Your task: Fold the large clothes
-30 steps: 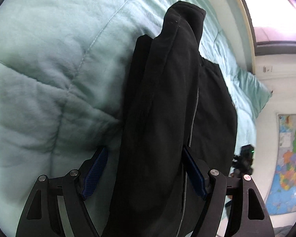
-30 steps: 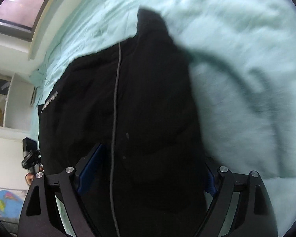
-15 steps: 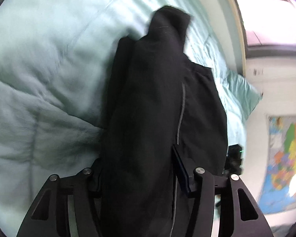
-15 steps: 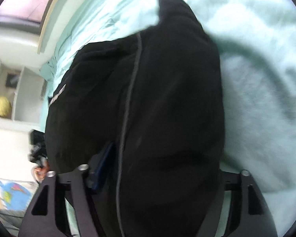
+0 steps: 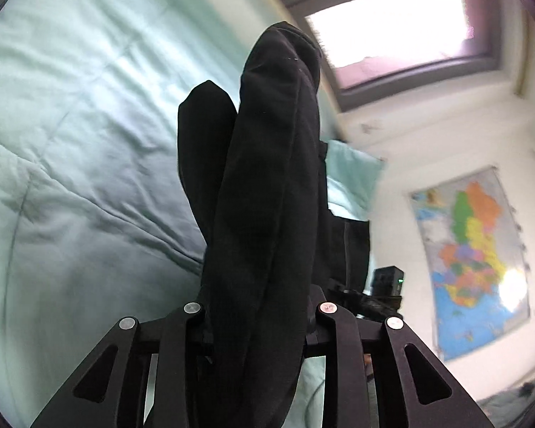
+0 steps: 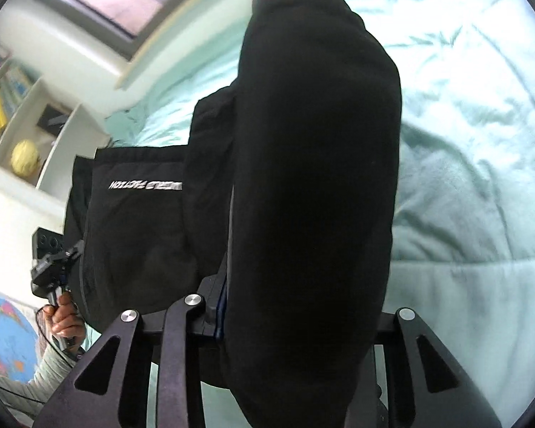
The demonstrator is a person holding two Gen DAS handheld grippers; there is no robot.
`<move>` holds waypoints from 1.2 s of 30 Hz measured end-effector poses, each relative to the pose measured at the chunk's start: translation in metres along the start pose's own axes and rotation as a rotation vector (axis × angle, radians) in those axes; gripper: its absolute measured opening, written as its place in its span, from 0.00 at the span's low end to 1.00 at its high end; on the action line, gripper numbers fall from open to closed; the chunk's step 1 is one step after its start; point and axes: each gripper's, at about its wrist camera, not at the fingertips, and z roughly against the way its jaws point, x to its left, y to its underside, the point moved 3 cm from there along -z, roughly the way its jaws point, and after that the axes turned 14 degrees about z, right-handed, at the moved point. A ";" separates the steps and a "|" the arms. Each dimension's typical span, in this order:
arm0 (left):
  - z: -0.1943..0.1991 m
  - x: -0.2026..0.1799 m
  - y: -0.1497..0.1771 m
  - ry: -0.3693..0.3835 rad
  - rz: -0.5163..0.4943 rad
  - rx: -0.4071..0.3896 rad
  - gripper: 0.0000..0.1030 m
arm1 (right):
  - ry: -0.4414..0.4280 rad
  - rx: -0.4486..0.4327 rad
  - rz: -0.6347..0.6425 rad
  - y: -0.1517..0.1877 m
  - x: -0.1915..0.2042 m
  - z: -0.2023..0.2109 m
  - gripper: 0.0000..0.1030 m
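A large black garment (image 5: 267, 178) with a thin grey seam hangs in a bunched fold, lifted off the pale green quilt (image 5: 71, 142). My left gripper (image 5: 256, 306) has its jaws closing on that fold, and the fabric hides the pads. In the right wrist view the same black garment (image 6: 314, 142) fills the middle. White lettering (image 6: 146, 185) shows on the part stretched to the left. My right gripper (image 6: 303, 306) is closing on a thick roll of the cloth. A hand (image 6: 62, 321) holds the other gripper at the lower left.
The quilt (image 6: 474, 142) covers the whole bed beneath. A window (image 5: 392, 35) lies beyond the bed's far edge, and a coloured map (image 5: 474, 260) hangs on the wall. White shelves with a yellow ball (image 6: 25, 158) stand near the pillow (image 5: 353, 174).
Both grippers closed on the black garment and rose, lifting its near edge off the quilt. The views tilted up, bringing window and wall into sight.
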 end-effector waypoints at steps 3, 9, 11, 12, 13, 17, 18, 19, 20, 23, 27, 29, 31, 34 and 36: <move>0.036 -0.013 0.030 0.019 -0.039 -0.009 0.28 | 0.001 -0.028 0.005 0.019 0.028 0.037 0.38; 0.074 -0.015 0.089 0.010 -0.052 0.007 0.29 | 0.019 0.012 -0.002 0.078 0.063 0.082 0.38; 0.081 -0.001 0.106 -0.005 -0.027 0.025 0.29 | 0.024 0.048 -0.015 0.099 0.066 0.081 0.38; 0.082 0.007 0.111 -0.013 -0.010 0.033 0.29 | 0.027 0.066 -0.023 0.110 0.067 0.080 0.38; 0.080 0.015 0.117 -0.028 0.009 0.042 0.29 | 0.031 0.093 -0.040 0.122 0.065 0.076 0.38; 0.066 0.065 0.138 -0.096 0.104 0.118 0.30 | 0.058 0.208 -0.089 0.161 0.054 0.047 0.38; 0.061 0.083 0.143 -0.127 0.143 0.137 0.32 | 0.075 0.236 -0.096 0.171 0.048 0.038 0.38; 0.059 0.098 0.145 -0.153 0.176 0.134 0.34 | 0.098 0.248 -0.104 0.176 0.043 0.033 0.39; 0.059 0.115 0.145 -0.181 0.213 0.115 0.36 | 0.134 0.259 -0.128 0.184 0.032 0.029 0.42; 0.070 0.172 0.136 -0.221 0.390 0.044 0.41 | 0.136 0.236 -0.249 0.198 0.002 0.032 0.50; 0.091 0.244 0.136 -0.046 0.693 0.048 0.48 | 0.177 0.223 -0.366 0.225 -0.033 0.049 0.60; 0.107 0.243 0.138 -0.064 0.672 0.014 0.48 | 0.163 0.209 -0.418 0.237 -0.041 0.061 0.60; 0.125 0.224 0.137 -0.184 0.572 -0.032 0.48 | 0.259 0.227 -0.383 0.240 -0.036 0.078 0.61; 0.144 0.175 0.134 -0.321 0.381 -0.084 0.48 | 0.346 0.216 -0.282 0.204 -0.006 0.094 0.62; 0.143 0.133 0.136 -0.386 0.225 -0.078 0.48 | 0.353 0.185 -0.165 0.190 0.028 0.101 0.62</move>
